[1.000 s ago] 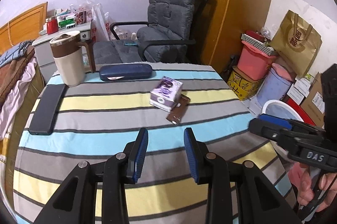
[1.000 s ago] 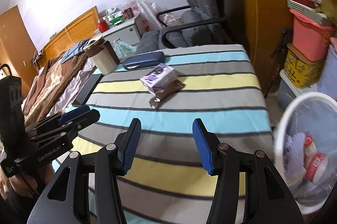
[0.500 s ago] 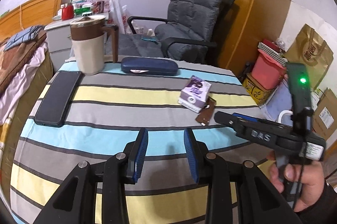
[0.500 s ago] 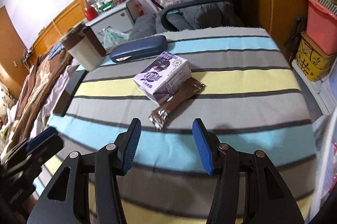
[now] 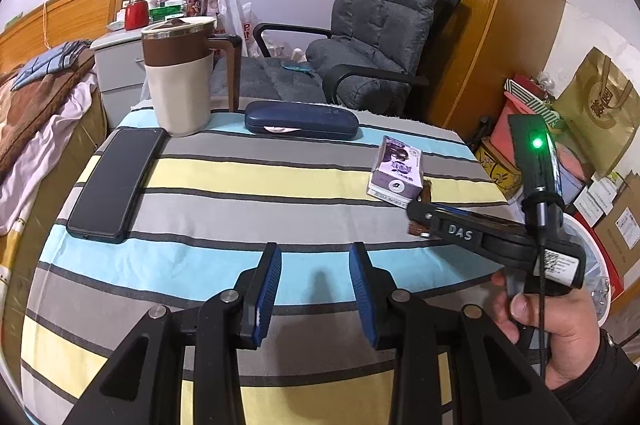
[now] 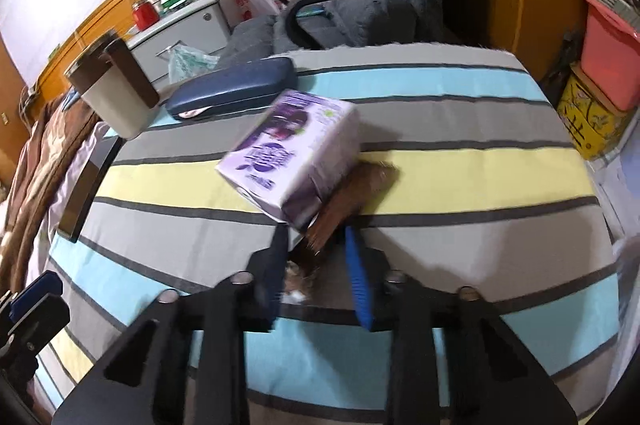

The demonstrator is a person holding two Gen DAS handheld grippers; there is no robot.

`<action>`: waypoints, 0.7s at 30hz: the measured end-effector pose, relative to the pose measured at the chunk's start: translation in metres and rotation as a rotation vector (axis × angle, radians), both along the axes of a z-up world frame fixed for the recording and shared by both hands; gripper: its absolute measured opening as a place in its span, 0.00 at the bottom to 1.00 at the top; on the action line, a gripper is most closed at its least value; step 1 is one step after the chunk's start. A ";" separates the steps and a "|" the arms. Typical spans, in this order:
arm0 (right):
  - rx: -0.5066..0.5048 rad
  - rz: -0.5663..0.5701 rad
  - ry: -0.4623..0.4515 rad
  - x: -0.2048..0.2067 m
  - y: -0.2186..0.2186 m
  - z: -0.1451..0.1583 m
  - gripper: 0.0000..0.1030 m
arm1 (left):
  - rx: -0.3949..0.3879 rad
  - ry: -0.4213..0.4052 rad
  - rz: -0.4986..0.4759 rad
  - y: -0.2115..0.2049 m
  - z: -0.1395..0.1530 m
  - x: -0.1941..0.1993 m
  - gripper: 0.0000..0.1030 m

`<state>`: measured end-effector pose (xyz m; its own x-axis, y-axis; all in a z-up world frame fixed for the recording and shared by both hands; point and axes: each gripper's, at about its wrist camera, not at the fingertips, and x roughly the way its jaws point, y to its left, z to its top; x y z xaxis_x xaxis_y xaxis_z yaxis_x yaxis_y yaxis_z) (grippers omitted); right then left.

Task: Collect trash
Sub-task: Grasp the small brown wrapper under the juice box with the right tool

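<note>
A purple milk carton [image 6: 292, 153] lies on the striped table, partly on top of a brown snack wrapper [image 6: 344, 201]. My right gripper [image 6: 316, 265] is open, and the near end of the wrapper lies between its fingers. The left wrist view shows the carton [image 5: 396, 169] at the table's right side, with the right gripper [image 5: 420, 215] low over the wrapper beside it. My left gripper [image 5: 314, 289] is open and empty above the table's near middle.
A beige and brown jug [image 5: 180, 77], a dark blue glasses case [image 5: 300, 121] and a black phone [image 5: 116, 181] lie on the table's far and left parts. A grey armchair [image 5: 372, 37] stands behind. A white bin [image 5: 596, 265] stands right of the table.
My right gripper has moved forward and down to the wrapper, which now sits between its fingers. My left gripper has shifted slightly, still open.
</note>
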<state>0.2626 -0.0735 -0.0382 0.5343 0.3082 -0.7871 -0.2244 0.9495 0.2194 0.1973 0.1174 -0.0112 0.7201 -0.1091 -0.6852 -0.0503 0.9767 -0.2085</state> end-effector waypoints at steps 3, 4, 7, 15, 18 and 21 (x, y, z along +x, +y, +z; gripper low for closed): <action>0.005 -0.025 0.000 -0.005 -0.015 0.003 0.24 | 0.010 0.001 -0.009 -0.007 0.003 0.002 0.34; 0.010 -0.028 0.001 -0.005 -0.017 0.003 0.24 | 0.011 0.000 -0.014 -0.010 0.004 0.003 0.34; 0.022 -0.035 -0.006 -0.010 -0.030 0.007 0.22 | 0.010 -0.003 -0.033 -0.017 0.008 0.008 0.34; 0.031 0.001 -0.030 -0.025 -0.052 0.015 0.22 | -0.006 -0.002 -0.110 -0.045 0.007 0.039 0.47; 0.031 0.013 -0.032 -0.028 -0.058 0.015 0.22 | 0.004 -0.001 -0.127 -0.053 0.002 0.055 0.56; 0.038 0.018 -0.027 -0.029 -0.065 0.013 0.22 | 0.026 0.010 -0.141 -0.061 -0.004 0.073 0.56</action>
<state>0.2335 -0.1388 -0.0251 0.5490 0.3478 -0.7600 -0.2480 0.9361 0.2492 0.2707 0.0568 -0.0150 0.6917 -0.1910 -0.6965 0.0860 0.9793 -0.1832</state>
